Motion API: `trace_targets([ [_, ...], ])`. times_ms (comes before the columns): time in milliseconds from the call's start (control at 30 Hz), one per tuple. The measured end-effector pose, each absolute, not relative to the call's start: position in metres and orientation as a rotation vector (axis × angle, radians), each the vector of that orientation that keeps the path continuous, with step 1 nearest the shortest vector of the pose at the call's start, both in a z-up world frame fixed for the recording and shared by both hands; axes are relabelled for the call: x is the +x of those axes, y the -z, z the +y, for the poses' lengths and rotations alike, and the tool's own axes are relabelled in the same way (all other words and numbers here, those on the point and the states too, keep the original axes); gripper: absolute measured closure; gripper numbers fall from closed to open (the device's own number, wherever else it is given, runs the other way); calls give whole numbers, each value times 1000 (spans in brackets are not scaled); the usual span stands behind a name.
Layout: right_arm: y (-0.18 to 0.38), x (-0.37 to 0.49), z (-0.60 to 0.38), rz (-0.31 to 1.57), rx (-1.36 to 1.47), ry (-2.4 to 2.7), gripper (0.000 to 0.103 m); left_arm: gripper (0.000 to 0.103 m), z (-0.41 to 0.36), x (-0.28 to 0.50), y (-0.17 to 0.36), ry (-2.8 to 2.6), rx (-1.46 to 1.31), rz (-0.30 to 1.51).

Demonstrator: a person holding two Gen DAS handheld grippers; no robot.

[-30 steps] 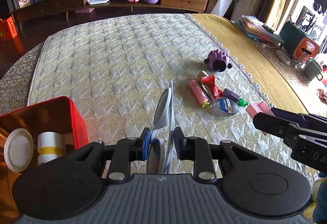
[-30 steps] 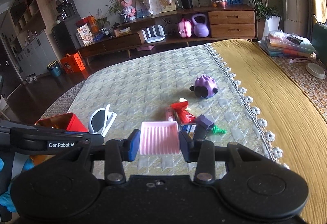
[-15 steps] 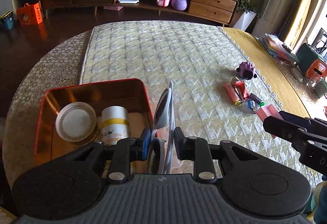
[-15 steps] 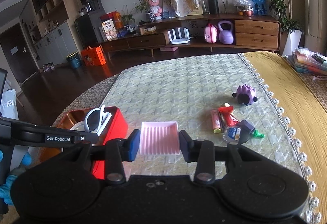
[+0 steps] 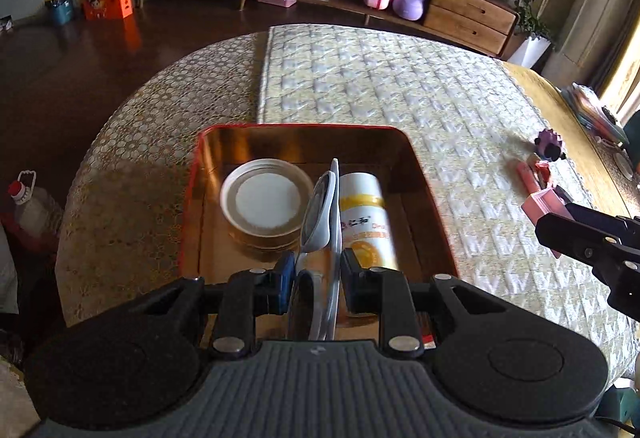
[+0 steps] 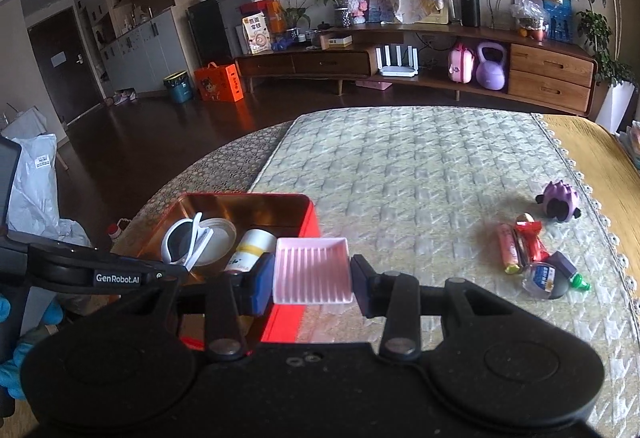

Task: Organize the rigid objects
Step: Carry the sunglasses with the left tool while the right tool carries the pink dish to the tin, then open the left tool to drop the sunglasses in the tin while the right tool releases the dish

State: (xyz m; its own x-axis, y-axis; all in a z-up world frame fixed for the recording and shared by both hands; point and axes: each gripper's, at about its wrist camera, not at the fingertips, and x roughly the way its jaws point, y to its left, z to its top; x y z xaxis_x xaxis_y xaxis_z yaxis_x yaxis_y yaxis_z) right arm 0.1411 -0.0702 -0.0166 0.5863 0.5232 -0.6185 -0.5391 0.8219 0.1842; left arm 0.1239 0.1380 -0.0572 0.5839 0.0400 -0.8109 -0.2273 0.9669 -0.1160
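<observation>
Above the red tin (image 5: 192, 198), whose inside shines coppery, the left tongs (image 5: 312, 278) pinch a pair of white sunglasses (image 5: 320, 214) edge-on, the dark lenses glossy and the frame smooth plastic. Inside the tin, a round white lid (image 5: 266, 200) lies flat at ten o'clock from the tongs, and a white cylindrical bottle (image 5: 366, 214) with a yellow band lies on its side at one o'clock. The tin sits on a quilted bedspread (image 5: 400, 86) stitched in a pale zigzag pattern. The right tongs (image 6: 310, 284) clamp a pink ribbed soap dish (image 6: 310, 270), a shallow square tray with raised ridges, over the tin's near right corner. At three o'clock on the bedspread lies a small heap: a spiky purple toy (image 6: 560, 200), a pink tube (image 6: 508, 248), a red wrapper (image 6: 530, 238) and a small bottle with a green tip (image 6: 554, 278).
</observation>
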Motion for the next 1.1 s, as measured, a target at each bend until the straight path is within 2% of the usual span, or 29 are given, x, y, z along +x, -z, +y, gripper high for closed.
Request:
trace_targets([
  [533, 44, 147, 6, 760, -188, -727, 63, 79, 180, 123, 81, -226, -263, 947],
  [1100, 60, 138, 10, 777, -250, -734, 62, 79, 179, 127, 93, -188, -295, 972],
])
